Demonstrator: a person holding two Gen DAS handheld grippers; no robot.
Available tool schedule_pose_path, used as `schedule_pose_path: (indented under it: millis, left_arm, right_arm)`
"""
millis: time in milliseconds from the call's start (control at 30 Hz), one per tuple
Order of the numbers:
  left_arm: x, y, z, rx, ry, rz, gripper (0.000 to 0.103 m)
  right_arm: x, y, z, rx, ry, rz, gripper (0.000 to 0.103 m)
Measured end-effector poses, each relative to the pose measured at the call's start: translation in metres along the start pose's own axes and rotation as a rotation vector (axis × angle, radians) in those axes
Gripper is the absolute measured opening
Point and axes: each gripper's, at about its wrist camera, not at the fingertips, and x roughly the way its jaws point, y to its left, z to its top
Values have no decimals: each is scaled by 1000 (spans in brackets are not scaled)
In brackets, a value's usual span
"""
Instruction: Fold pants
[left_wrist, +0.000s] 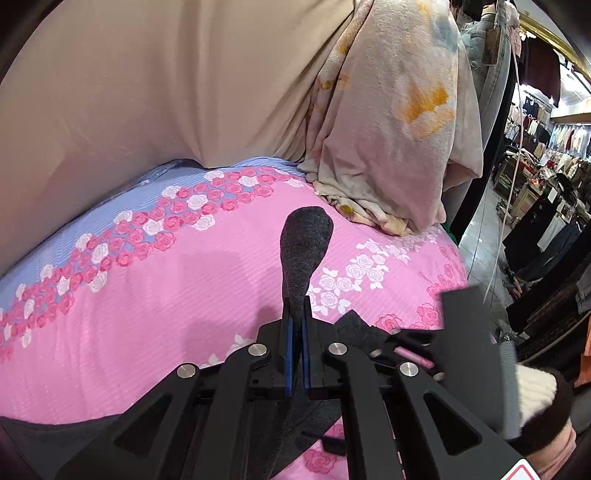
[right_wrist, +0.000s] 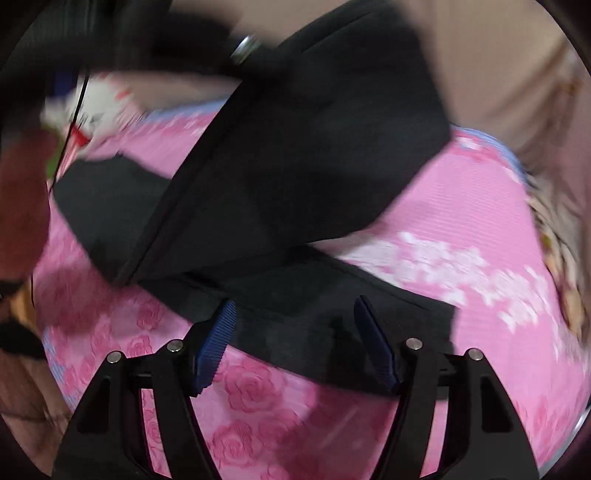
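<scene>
The pants (left_wrist: 306, 243) are dark grey knit. My left gripper (left_wrist: 297, 314) is shut on a bunch of them, and a rounded fold of the fabric sticks up past the fingertips above the pink bedspread (left_wrist: 166, 295). In the blurred right wrist view, the pants (right_wrist: 295, 166) lie across the bedspread (right_wrist: 461, 206), with one wide part lifted toward the top left. My right gripper (right_wrist: 295, 325) stands open just over the near edge of the dark fabric. Its blue pads (right_wrist: 216, 347) are well apart and press on nothing.
A beige cloth (left_wrist: 147, 92) hangs behind the bed. A pale floral blanket (left_wrist: 399, 129) is heaped at the back right. Clothes racks and a tiled aisle (left_wrist: 535, 177) lie beyond the bed's right edge. A hand in a white and brown sleeve (left_wrist: 543, 410) is at the lower right.
</scene>
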Motion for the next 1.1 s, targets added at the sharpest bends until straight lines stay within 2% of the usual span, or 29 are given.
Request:
schedule_pose_path:
  millis: [33, 67, 100, 200, 267, 300, 333, 433, 467, 500, 533, 600, 733, 833, 867, 900, 933, 967, 1000, 1067, 1100]
  left_arm:
    - [0, 1, 0, 2, 5, 0, 3]
    - [-1, 2, 1, 4, 7, 2, 3]
    - [-2, 3, 0, 3, 5, 4, 3]
    - [-4, 2, -3, 10, 2, -9, 3]
    - [-2, -5, -6, 30, 6, -25, 3]
    - [0, -8, -7, 35, 9, -30, 3]
    - [3, -12, -10, 39, 15, -44, 3]
    - [11, -23, -16, 46, 37, -79, 3]
    - [14, -29, -16, 51, 47, -90, 3]
    - [15, -31, -16, 55, 50, -90, 3]
    - [15, -34, -16, 59, 52, -88, 3]
    - [12, -35, -12, 73, 50, -75, 3]
    - [-6, -28, 2, 110, 32, -19, 3]
    - [-14, -23, 9, 112, 34, -3, 3]
    - [-16, -22, 10, 119, 32, 8, 3]
    - [-17, -22, 10, 122, 32, 11, 3]
    - [-17, -21, 10, 119, 32, 12, 3]
    - [-18, -19, 8, 114, 35, 2, 3]
    - [-18, -19, 7, 108, 38, -11, 3]
    - [-15, -20, 2, 111, 49, -33, 3]
    - [-13, -23, 0, 117, 51, -40, 3]
  right_arm:
    - [8, 3, -2, -33, 44, 26, 25]
    - [6, 4, -3, -50, 41, 31, 21]
    - [0, 9, -8, -82, 46, 36, 5]
    - [-25, 26, -36, -190, 78, 42, 4]
    - [-36, 21, -58, -160, 113, 19, 5]
    - [-45, 15, -66, -119, 99, 14, 6]
    - [-55, 7, -73, -66, 79, 6, 6]
    - [-88, -22, -84, 132, -71, -35, 12]
    - [-92, -29, -82, 183, -111, -22, 18]
    - [-92, -31, -77, 197, -129, -19, 30]
    - [-89, -28, -69, 183, -134, -24, 43]
    - [-74, -6, -48, 74, -122, -17, 47]
    - [-32, 44, -2, -127, -86, 108, 55]
    - [6, 56, 20, -188, -28, 134, 52]
    - [14, 62, 21, -197, 4, 164, 42]
    - [20, 65, 18, -212, 41, 199, 14]
    - [22, 73, 11, -257, 67, 214, 8]
    - [15, 80, 1, -316, 59, 210, 8]
    - [8, 80, -6, -319, 54, 222, 8]
    - [-7, 59, -26, -216, 79, 254, 8]
    - [-15, 55, -34, -179, 65, 261, 8]
